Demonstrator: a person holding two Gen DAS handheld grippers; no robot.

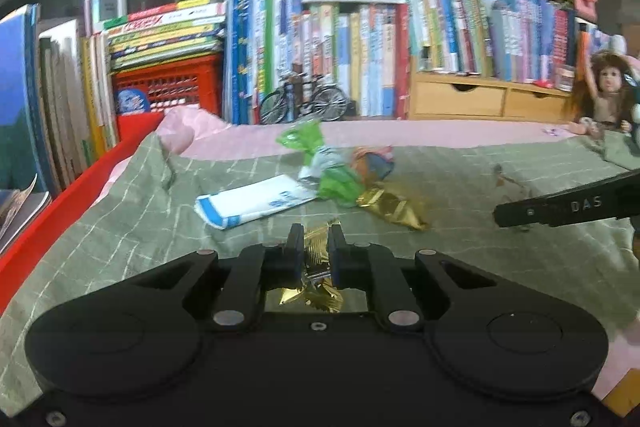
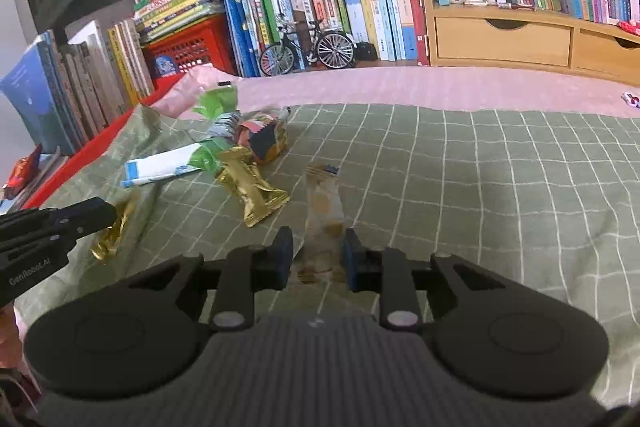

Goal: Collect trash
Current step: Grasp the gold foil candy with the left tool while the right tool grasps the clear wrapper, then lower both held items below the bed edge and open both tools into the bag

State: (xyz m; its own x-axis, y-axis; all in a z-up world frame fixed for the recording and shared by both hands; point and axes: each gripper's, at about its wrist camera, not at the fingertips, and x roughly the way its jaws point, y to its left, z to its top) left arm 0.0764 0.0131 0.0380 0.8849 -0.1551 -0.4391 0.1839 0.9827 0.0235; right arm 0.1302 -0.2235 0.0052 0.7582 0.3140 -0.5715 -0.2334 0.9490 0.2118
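Green checked cloth (image 2: 460, 187) covers most of a table, laid over a pink sheet (image 2: 400, 85) that shows along the far side, with a red tray edge (image 1: 60, 203) at the left. Behind it stand long rows of books (image 1: 360, 59), a red plastic crate (image 1: 168, 83), a wooden drawer unit (image 2: 504, 39), a model bicycle (image 1: 304, 101) and, at the far right in the left wrist view, a doll (image 1: 604, 91). Trash lies in a loose heap on the cloth toward the left: a white and blue packet (image 1: 248, 205), green crumpled wrappers (image 1: 332, 183), a colourful snack wrapper (image 2: 260, 139) and a gold wrapper (image 2: 256, 193), all touching or overlapping one another. The left gripper (image 1: 316, 255) has its fingers pressed together on a second gold foil wrapper (image 1: 316, 267), pinched between the pads near the cloth's front. The right gripper (image 2: 316, 255), to the right of the heap, has its pads drawn in against a long clear wrapper with orange spots (image 2: 324, 211), which runs forward from between the fingers and lies flat on the cloth. Each gripper's black finger tip shows at the edge of the other's view.
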